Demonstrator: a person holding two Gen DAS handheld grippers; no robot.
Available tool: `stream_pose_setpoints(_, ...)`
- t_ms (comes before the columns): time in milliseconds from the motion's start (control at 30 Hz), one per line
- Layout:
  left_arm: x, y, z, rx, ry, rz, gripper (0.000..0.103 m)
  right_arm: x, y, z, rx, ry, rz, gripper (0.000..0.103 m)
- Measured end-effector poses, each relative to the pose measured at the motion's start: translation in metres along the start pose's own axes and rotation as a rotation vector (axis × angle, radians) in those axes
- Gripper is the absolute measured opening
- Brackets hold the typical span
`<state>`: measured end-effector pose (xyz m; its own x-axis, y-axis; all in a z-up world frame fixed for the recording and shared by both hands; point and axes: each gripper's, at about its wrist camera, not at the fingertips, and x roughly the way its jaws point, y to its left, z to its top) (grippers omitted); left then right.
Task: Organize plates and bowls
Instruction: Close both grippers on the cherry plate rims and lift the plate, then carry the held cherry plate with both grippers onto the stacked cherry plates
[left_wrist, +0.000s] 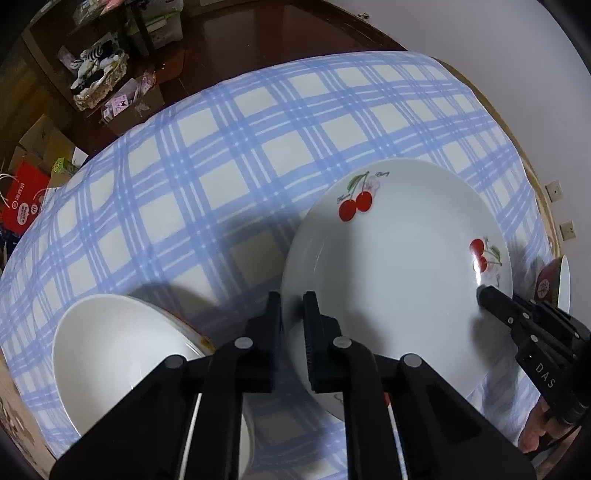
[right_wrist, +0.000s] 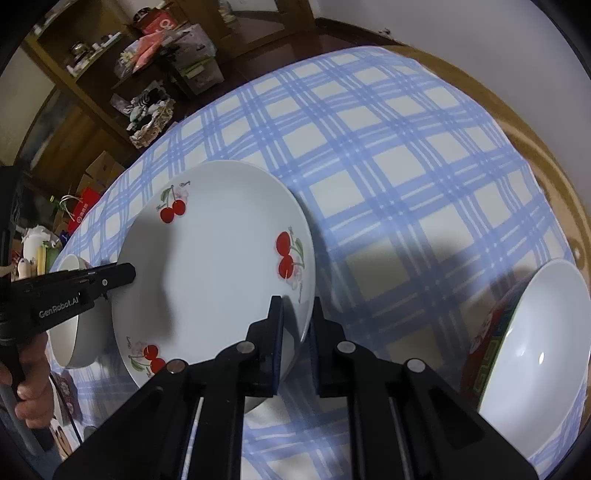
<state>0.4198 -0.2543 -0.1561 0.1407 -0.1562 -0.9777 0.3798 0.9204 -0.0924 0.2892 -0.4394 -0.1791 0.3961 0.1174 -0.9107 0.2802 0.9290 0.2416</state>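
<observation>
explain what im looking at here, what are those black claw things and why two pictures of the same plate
The black claws are hand-held grippers, one in each of a person's hands; each carries a camera looking along its fingers, hence two views of one scene. One picture comes from the left gripper, the other from the right gripper. Both are clamped on opposite rims of the cherry plate. It sits over a table with a blue checked tablecloth. A white bowl stands on the left side and a patterned bowl on the right.
</observation>
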Motion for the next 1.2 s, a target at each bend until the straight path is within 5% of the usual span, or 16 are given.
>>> stream_pose_setpoints(600,-0.033,-0.001,-0.014,0.001,-0.052,-0.015,0.01,-0.025,0.001,-0.021,-0.022,-0.068,0.039,0.014)
stream_pose_setpoints(1200,-0.08,0.008,-0.061,-0.022,-0.113,-0.048,0.01,-0.07,0.018,-0.044,-0.028,-0.13,0.04,0.013)
